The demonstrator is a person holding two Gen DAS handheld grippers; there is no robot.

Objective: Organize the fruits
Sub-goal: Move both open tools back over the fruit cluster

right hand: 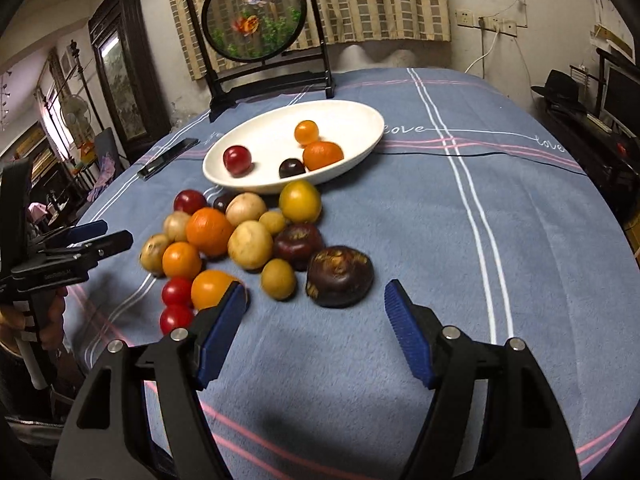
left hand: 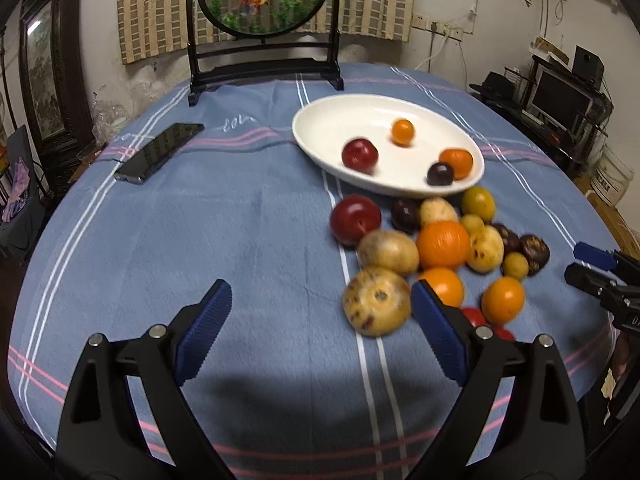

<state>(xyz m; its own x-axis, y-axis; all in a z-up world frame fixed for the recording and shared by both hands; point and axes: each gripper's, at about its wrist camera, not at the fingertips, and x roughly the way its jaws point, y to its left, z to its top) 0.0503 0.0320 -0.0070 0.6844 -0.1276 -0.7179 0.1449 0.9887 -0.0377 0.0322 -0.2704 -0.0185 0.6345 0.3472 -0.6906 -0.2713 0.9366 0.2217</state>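
Observation:
A white oval plate (left hand: 320,120) (right hand: 360,120) on the blue tablecloth holds a red plum (left hand: 359,154), a small orange (left hand: 402,131), a larger orange (left hand: 458,162) and a dark plum (left hand: 440,174). A pile of several fruits lies just in front of it: a large red plum (left hand: 354,219), oranges (left hand: 443,244), tan fruits (left hand: 376,302) and dark brown ones (right hand: 340,276). My left gripper (left hand: 322,328) is open and empty, just left of the pile. My right gripper (right hand: 316,320) is open and empty, just short of the big dark brown fruit.
A black phone (left hand: 158,152) lies on the cloth left of the plate. A framed round goldfish screen (left hand: 264,20) stands at the table's far edge. The right gripper shows at the right edge of the left wrist view (left hand: 600,276); the left gripper shows at the left edge of the right wrist view (right hand: 72,252).

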